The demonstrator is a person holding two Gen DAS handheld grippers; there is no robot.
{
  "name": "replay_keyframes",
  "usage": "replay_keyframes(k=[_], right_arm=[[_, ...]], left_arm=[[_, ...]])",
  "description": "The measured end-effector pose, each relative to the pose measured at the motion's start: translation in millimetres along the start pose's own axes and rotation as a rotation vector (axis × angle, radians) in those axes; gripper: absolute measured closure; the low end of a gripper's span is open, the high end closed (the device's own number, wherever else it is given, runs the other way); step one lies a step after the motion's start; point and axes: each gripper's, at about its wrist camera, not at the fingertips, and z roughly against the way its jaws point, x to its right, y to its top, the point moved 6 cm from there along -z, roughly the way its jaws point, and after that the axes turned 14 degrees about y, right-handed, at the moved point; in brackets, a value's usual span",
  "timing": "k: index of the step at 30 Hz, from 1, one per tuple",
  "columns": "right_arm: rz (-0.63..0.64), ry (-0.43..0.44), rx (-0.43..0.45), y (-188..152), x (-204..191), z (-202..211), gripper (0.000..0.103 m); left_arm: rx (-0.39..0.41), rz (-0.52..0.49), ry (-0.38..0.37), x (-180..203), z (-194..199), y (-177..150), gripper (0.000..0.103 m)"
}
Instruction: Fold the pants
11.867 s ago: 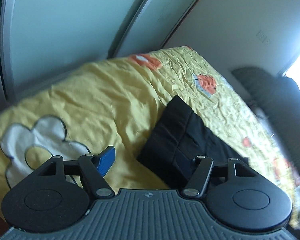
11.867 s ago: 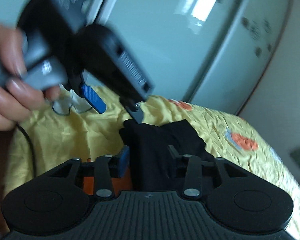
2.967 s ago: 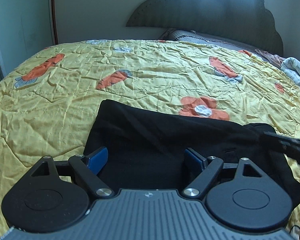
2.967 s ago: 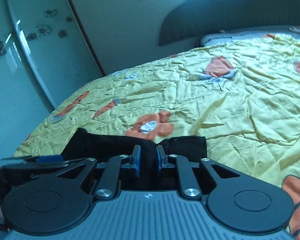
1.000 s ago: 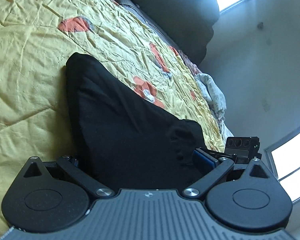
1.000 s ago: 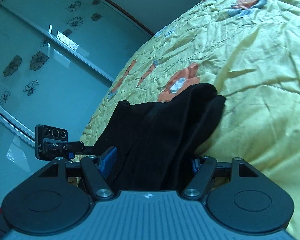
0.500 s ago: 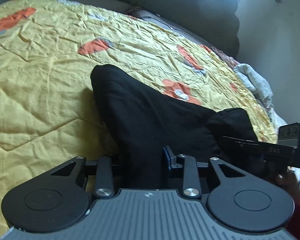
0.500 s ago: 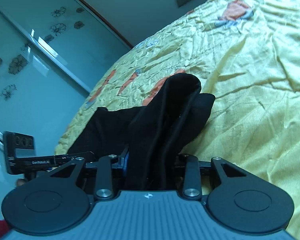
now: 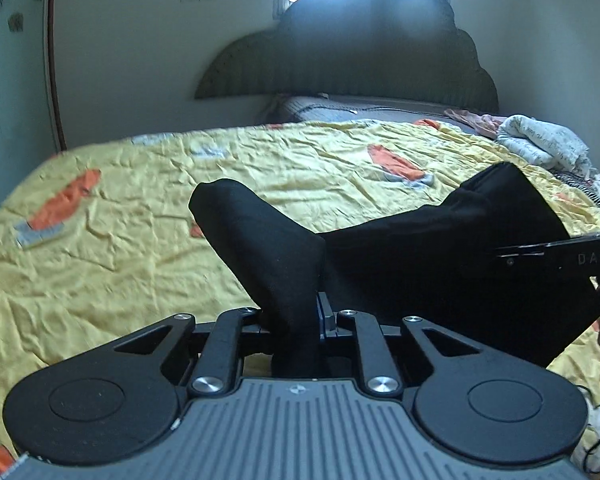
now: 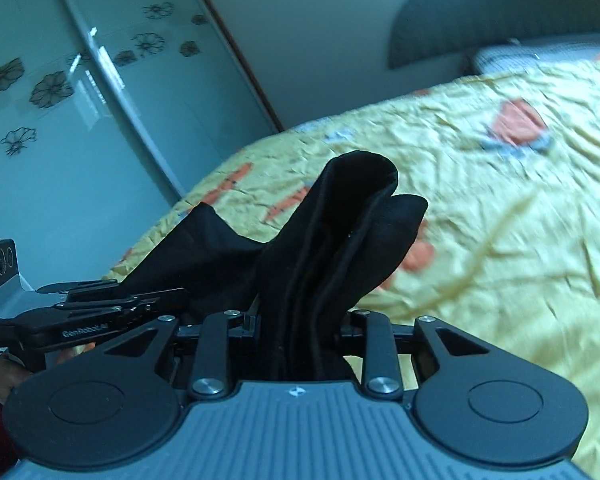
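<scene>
The black pants (image 9: 420, 256) sag limp at the frame's middle, over the yellow bed (image 9: 100, 248); soft, light cloth, best pinched at folded edges. Left gripper (image 9: 300, 320) and right gripper (image 10: 300, 328) jaws are closing, cloth bunched between them

Pants: the black pants (image 9: 440, 256), flat on the yellow bedspread (image 9: 112, 256) a few seconds ago, now hang lifted above it.
Left claw (image 9: 300, 320): wide a second ago, jaws now closing on one bunched end.
Right claw (image 10: 300, 326): likewise closing, pinching the other end's folded layers.
</scene>
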Motion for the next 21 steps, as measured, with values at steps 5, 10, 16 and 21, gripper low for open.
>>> replay_keyframes(k=[5,10,16,21], right_arm=[[0.032,0.000,0.013,19,-6,-20,0.074],[0.051,-0.004,0.023,36,-9,-41,0.074],[0.096,-0.027,0.016,57,-5,-72,0.074],[0.105,-0.056,0.007,67,8,-99,0.074]], left_arm=[[0.022,-0.007,0.045,-17,-3,17,0.083],[0.036,-0.014,0.087,-35,-15,30,0.083],[0.055,-0.024,0.137,-49,-39,40,0.083],[0.026,-0.019,0.167,-58,-64,39,0.083]])
